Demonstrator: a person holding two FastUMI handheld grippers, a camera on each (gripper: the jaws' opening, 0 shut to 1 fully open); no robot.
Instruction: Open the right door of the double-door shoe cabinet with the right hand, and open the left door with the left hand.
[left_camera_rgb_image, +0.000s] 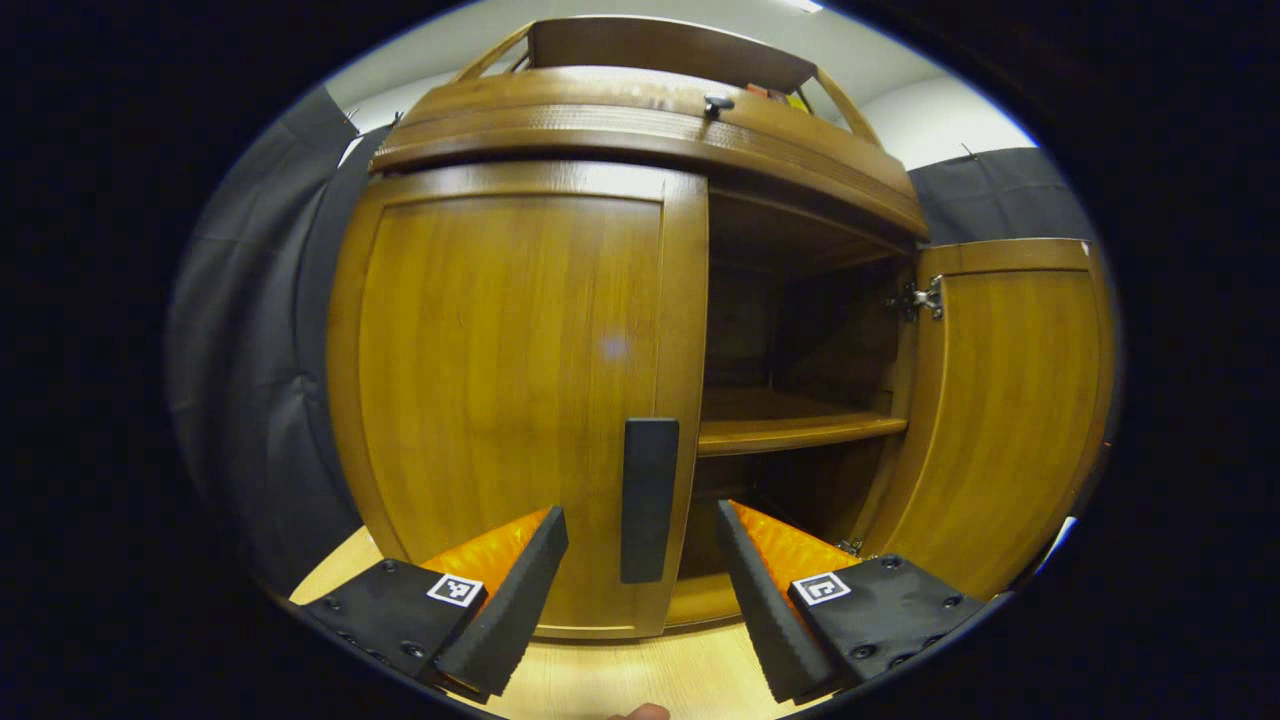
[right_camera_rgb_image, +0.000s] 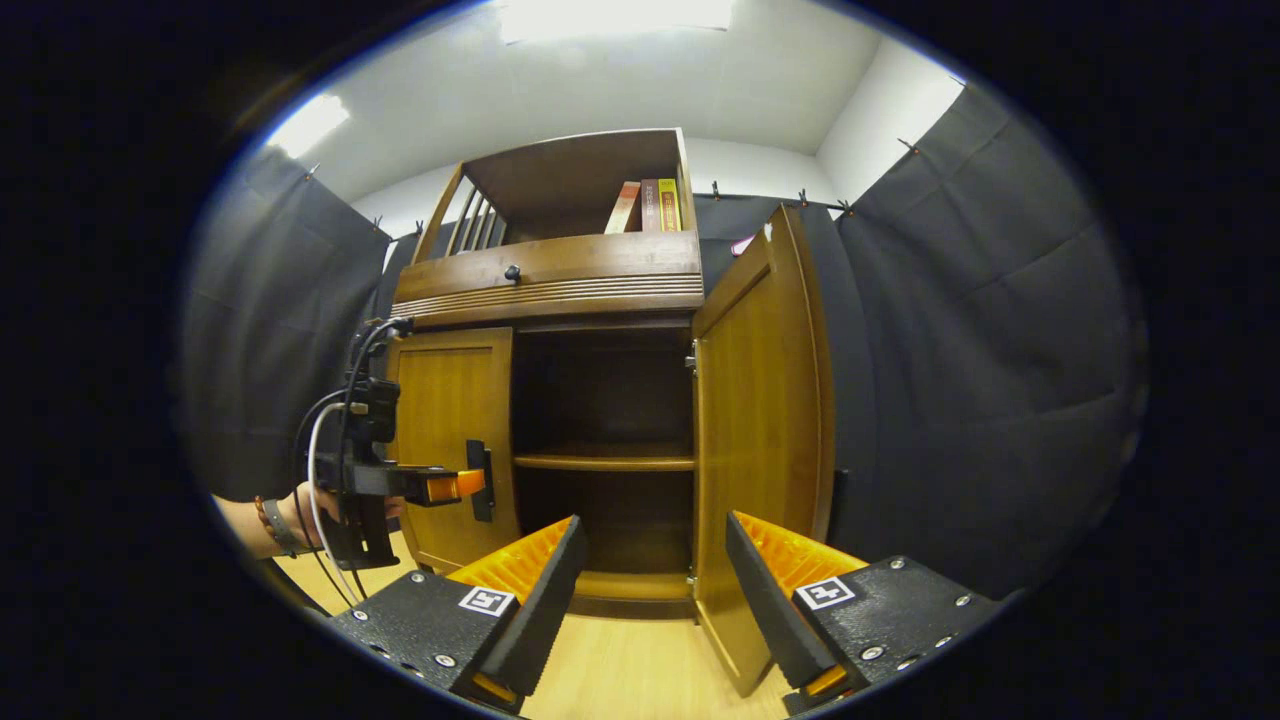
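**Right door open, left door shut**

The cabinet (right_camera_rgb_image: 560, 290) stood against the black cloth wall. Its right door (right_camera_rgb_image: 760, 430) was swung wide, baring a dark inside with one shelf (right_camera_rgb_image: 605, 462). The left door (left_camera_rgb_image: 510, 390) was shut, its black handle (left_camera_rgb_image: 649, 498) upright at the inner edge.

The left gripper (left_camera_rgb_image: 640, 590) faced that handle, fingers (left_camera_rgb_image: 515, 590) spread wide to either side of it and gripping nothing; whether they touched it could not be told. In the right gripper view the left gripper (right_camera_rgb_image: 455, 486) sat just beside the handle (right_camera_rgb_image: 481, 480), held by a hand (right_camera_rgb_image: 330, 505).

The right gripper (right_camera_rgb_image: 650, 600) hung back from the cabinet, fingers wide apart and empty, above the wooden floor (right_camera_rgb_image: 630, 670). Books (right_camera_rgb_image: 648, 206) stood on the top shelf.
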